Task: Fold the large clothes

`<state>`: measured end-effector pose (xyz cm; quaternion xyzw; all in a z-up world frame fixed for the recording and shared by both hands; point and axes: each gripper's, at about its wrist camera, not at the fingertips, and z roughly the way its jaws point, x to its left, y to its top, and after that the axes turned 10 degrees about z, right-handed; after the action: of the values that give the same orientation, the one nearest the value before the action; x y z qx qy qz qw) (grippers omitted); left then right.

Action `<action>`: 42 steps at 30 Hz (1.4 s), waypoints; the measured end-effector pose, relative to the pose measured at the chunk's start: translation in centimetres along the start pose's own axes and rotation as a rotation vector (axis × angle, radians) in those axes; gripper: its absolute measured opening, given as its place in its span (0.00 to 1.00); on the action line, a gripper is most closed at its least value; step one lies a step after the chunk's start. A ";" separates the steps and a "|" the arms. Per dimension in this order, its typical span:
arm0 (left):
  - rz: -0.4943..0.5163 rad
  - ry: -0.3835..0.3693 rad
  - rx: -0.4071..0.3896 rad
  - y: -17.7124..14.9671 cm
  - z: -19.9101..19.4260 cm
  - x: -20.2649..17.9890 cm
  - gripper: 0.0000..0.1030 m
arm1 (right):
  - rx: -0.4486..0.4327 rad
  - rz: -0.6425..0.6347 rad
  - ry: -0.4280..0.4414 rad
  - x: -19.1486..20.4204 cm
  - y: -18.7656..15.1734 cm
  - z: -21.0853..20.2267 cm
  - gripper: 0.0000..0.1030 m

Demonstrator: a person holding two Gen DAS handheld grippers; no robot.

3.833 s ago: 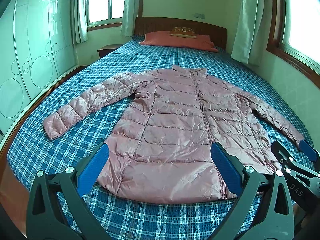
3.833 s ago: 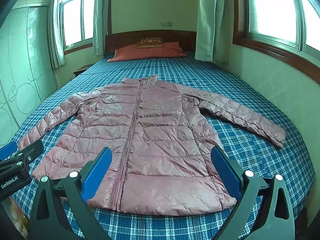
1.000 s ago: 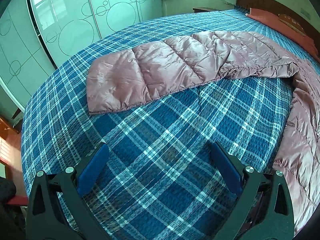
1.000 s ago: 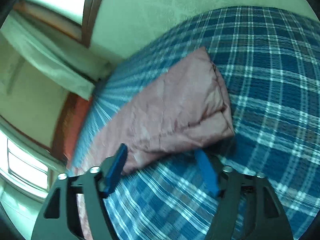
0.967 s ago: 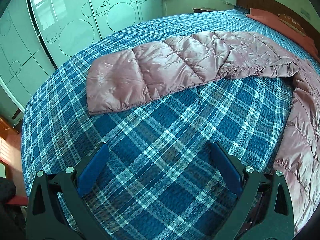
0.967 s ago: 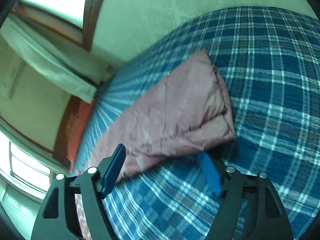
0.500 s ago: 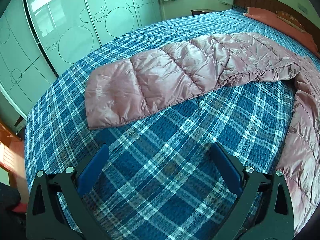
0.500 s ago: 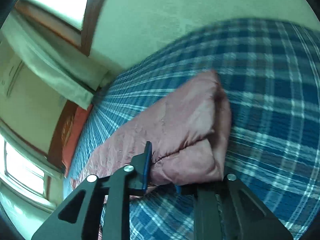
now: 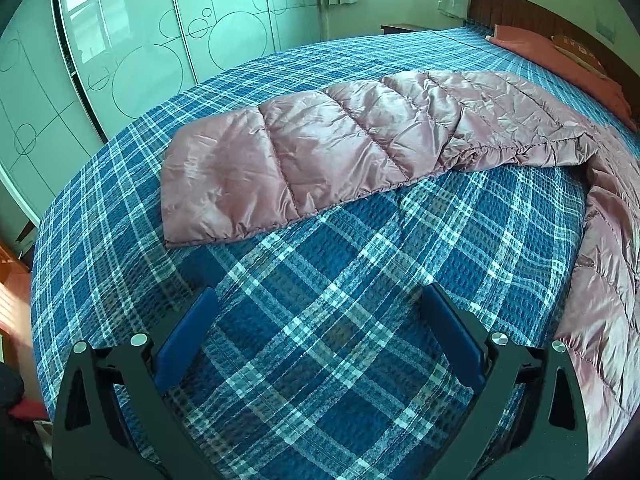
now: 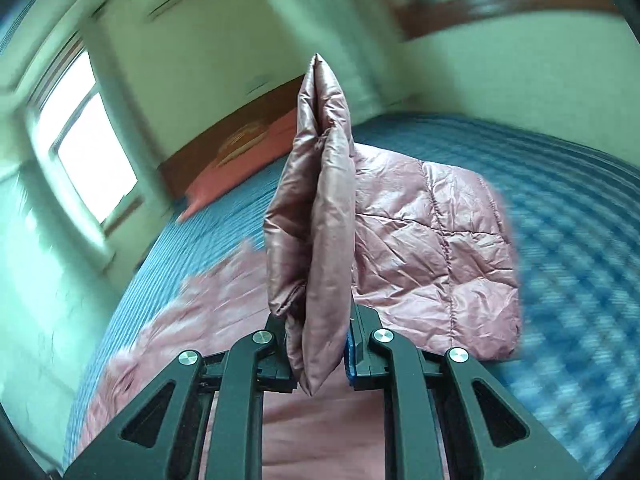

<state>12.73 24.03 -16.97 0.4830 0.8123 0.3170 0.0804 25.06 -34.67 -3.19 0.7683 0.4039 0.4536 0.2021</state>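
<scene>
Right gripper (image 10: 320, 354) I'm clamping on jacket cuff (image 10: 316, 216) | left gripper (image 9: 320, 320) I'm holding spread wide, left sleeve (image 9: 304, 152) lying ahead

The left wrist camera is looking low across the bed (image 9: 320, 320) from near its foot corner, facing the wardrobe doors (image 9: 132, 52) and headboard. The right wrist camera is sitting right behind its tongs (image 10: 320, 344), tilting up toward the window (image 10: 92, 152) and wall, much blurred. Both views are taking in the pink jacket (image 9: 360, 140), plaid cover and red pillow (image 10: 240, 156).
</scene>
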 end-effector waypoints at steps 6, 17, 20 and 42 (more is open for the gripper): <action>-0.007 -0.008 -0.004 -0.1 0.0 0.1 0.98 | 0.149 -0.159 0.067 11.2 -5.6 6.1 0.16; -0.006 -0.007 -0.006 -0.1 0.0 -0.1 0.98 | 0.369 -0.344 0.124 21.0 -16.5 11.6 0.16; -0.006 -0.006 -0.006 -0.2 0.0 0.1 0.98 | 0.443 -0.369 0.115 21.2 -18.7 13.1 0.17; -0.005 0.000 -0.010 -0.2 0.1 0.1 0.98 | 0.316 -0.255 -0.239 -1.1 -4.7 11.5 0.45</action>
<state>12.56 24.04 -17.16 0.4804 0.8120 0.3208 0.0835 32.61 -32.17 -12.82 0.7813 0.5368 0.2616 0.1814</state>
